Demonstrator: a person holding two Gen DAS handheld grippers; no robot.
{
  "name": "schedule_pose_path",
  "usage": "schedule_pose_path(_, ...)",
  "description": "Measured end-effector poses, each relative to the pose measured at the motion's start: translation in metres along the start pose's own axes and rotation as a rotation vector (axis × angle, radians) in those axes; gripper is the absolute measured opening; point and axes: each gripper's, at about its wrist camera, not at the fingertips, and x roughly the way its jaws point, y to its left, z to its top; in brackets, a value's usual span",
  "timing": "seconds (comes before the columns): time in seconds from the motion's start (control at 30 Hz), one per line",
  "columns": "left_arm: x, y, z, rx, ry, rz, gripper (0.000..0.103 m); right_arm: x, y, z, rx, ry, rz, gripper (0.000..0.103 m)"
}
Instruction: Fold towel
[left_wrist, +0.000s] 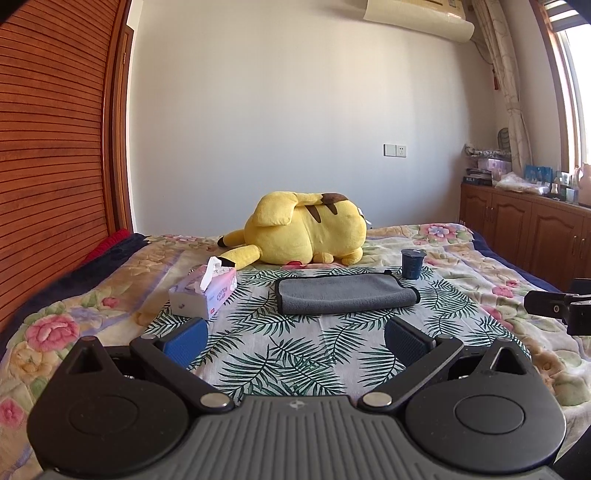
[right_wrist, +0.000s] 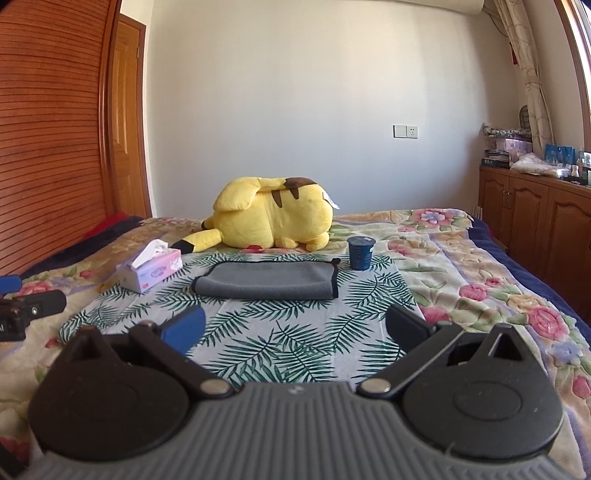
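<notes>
Both pairs of fingers are standing wide apart and holding nothing: the left gripper (left_wrist: 295, 341) is showing its two blue pads spread over bare cloth, and the right gripper (right_wrist: 295, 328) is doing the same just beside it, each one hovering on the near side of the grey towel (left_wrist: 345, 293) and well short of touching it. The towel is lying flat on the palm-leaf cloth (left_wrist: 280, 354), and it is already looking doubled over once, with a rounded fold along its near edge and dark-trimmed edges showing at its right end and along its far side. A tissue box (left_wrist: 205, 291) is sitting to the left of the towel, near but apart from it; a dark blue cup (left_wrist: 412, 263) is standing upright off the towel's far right corner; a yellow plush toy (left_wrist: 306, 234) is lying beyond the towel's far edge, all of this on a floral quilt (left_wrist: 491, 266). Judging by this, the step in hand is either the approach for a further fold or a pause after the one visible. A next fold is likely calling for both grippers to be travelling forward to the towel, lowering, and pinching the two corners of one end through all layers, while keeping clear of the cup.
</notes>
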Motion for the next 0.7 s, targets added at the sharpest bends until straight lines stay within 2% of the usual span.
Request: schedule_pose_path(0.7,0.0002,-0.0008,-0.0002,0.005,0.004,0.0,0.087,-0.0006,-0.0029,0.0001,0.01,0.001,-0.003,0.103)
